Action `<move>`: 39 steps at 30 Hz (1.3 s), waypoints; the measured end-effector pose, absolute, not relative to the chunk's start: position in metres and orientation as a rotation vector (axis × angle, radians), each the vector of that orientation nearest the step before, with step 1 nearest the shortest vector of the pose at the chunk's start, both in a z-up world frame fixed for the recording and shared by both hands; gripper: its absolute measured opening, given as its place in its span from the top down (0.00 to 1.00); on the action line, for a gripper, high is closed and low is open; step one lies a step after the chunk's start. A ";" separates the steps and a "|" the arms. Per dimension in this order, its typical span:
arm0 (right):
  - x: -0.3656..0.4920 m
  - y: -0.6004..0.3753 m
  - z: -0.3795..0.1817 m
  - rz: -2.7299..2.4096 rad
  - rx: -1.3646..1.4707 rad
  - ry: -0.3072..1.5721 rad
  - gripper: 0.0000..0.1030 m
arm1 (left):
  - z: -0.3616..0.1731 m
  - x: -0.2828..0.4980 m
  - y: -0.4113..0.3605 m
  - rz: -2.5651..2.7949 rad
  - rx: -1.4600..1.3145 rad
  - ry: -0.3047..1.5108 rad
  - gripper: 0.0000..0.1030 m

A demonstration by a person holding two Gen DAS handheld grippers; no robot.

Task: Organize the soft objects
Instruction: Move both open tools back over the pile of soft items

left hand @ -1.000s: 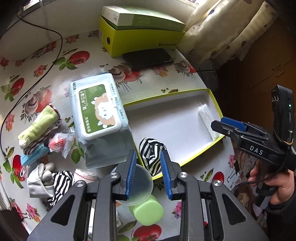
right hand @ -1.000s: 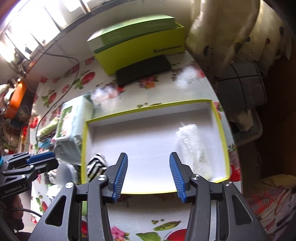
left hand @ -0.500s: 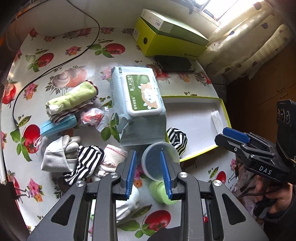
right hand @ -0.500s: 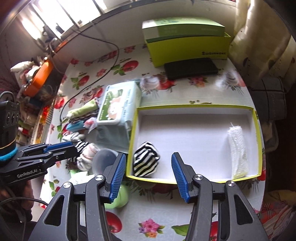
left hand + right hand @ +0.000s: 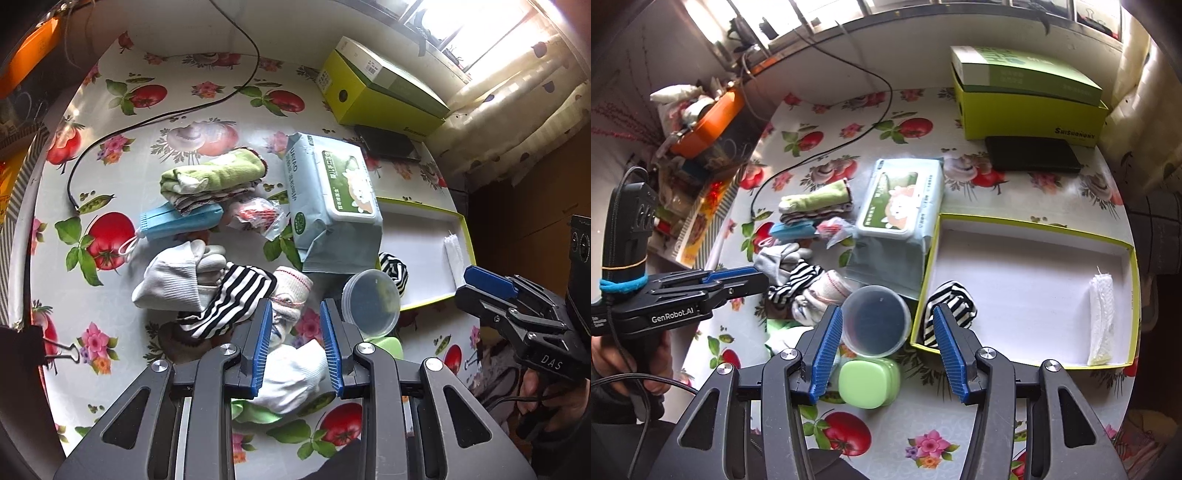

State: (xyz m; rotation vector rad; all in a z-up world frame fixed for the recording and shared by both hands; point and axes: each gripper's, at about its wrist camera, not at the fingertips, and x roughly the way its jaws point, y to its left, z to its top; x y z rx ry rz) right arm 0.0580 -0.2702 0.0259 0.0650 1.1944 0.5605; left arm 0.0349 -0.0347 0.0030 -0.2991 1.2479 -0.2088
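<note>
Both tongs are held released above the worktop [image 5: 155, 122], nothing gripped. The left tongs [image 5: 295, 343] are poised over a white sock [image 5: 291, 380] beside the sock pile [image 5: 221, 291]. The right tongs [image 5: 888, 350] are held over a plastic cup [image 5: 875, 319]. A striped sock [image 5: 951, 308] is seen inside the tray [image 5: 1027, 221].

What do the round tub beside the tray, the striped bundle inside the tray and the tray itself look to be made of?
Round tub: clear, slightly frosted plastic, since the tablecloth shows through it.
Striped bundle: soft knit fabric, probably a rolled sock; it sags and creases, with black and white stripes.
Tray: most likely cardboard, a box lid or base with a matte white inside and thin yellow-green folded walls.
</note>
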 end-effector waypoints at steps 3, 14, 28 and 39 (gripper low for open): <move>0.056 -0.265 0.028 0.571 0.056 1.194 0.51 | 0.002 0.030 -0.025 -0.193 -0.311 1.246 0.73; 0.047 -0.246 0.032 0.622 0.018 1.191 0.51 | -0.014 0.011 0.003 -0.138 -0.357 1.278 0.73; 0.035 -0.209 0.027 0.735 -0.061 1.214 0.51 | -0.026 -0.006 0.021 -0.102 -0.399 1.294 0.73; 0.013 -0.146 -0.011 0.897 -0.269 1.310 0.48 | -0.038 -0.024 0.042 -0.054 -0.452 1.312 0.73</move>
